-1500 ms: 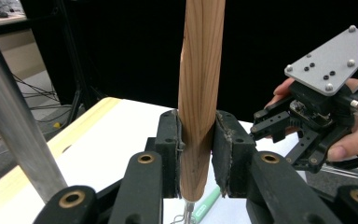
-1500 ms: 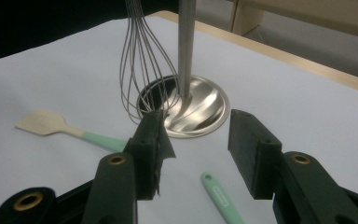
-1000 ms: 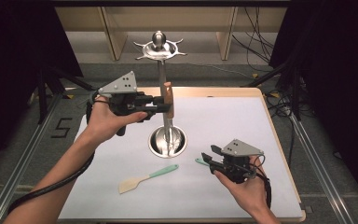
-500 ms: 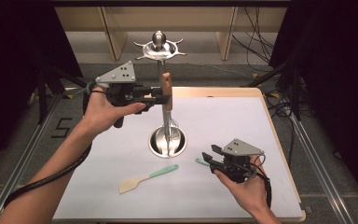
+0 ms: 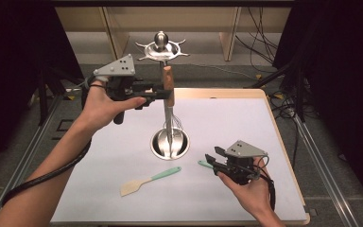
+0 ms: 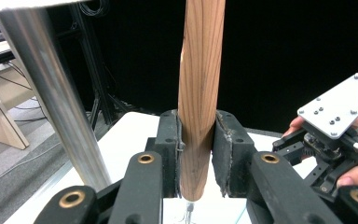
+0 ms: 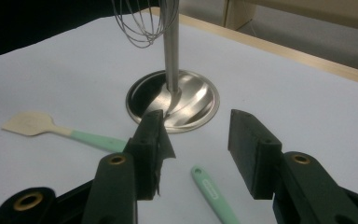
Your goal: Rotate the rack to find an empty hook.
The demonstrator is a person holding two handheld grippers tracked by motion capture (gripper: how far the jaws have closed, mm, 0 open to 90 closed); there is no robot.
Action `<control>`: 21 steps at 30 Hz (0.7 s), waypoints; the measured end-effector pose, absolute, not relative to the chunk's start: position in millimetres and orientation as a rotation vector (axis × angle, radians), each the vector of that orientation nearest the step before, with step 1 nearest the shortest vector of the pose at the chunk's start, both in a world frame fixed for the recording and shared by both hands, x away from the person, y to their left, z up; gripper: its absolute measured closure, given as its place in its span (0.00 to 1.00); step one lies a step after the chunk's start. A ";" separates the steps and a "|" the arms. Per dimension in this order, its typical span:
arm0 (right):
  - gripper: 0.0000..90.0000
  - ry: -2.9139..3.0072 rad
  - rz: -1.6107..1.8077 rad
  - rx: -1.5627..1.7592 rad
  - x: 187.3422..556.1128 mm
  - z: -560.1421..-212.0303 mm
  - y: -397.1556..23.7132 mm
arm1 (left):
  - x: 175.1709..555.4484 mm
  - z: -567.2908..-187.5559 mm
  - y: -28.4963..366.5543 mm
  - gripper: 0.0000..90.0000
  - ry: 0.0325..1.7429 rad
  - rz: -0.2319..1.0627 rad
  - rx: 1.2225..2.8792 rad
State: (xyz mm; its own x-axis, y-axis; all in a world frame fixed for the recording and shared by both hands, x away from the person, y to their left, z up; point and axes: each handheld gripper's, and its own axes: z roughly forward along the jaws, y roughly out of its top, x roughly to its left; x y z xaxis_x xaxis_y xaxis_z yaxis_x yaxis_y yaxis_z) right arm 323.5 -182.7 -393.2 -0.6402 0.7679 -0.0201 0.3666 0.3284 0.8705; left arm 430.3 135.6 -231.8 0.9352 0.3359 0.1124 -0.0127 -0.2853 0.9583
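The left tool (image 5: 163, 91) is clamped across the wooden handle of a whisk (image 5: 169, 85), holding it upright beside the steel pole of a utensil stand (image 5: 170, 144) at the middle of the surface (image 5: 264, 123). In the left gripper view the pads (image 6: 172, 149) press both sides of the handle (image 6: 200, 93), a little above its lower end. The wire loops (image 7: 144, 23) hang in the air above the stand's round base (image 7: 186, 100), apart from it, just left of the pole in the right gripper view.

I judge the whisk light and top-heavy in this grip: the handle is stiff, smooth wood (round, so it could twist between flat pads), while the wires are springy and would bend if squeezed. The handle is the place to hold it, and mid-length looks safer than the end.

Nearer, left of centre, a spatula (image 5: 149, 179) with a mint handle lies flat. To the right, a second mint-handled utensil (image 7: 212, 191) lies between the jaws of the right tool (image 7: 196, 154), which stand wide and touch nothing; that tool (image 5: 220, 163) rests low near the right edge.
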 end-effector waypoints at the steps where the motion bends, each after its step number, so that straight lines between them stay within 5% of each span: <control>1: 0.63 2.163 1.249 0.994 323.9 -393.3 -182.9 | 432.4 -230.6 135.5 0.80 0.211 0.358 1.835; 21: 0.63 2.161 1.270 1.049 322.0 -394.6 -180.0 | 430.2 -223.9 138.1 0.80 0.239 0.339 1.835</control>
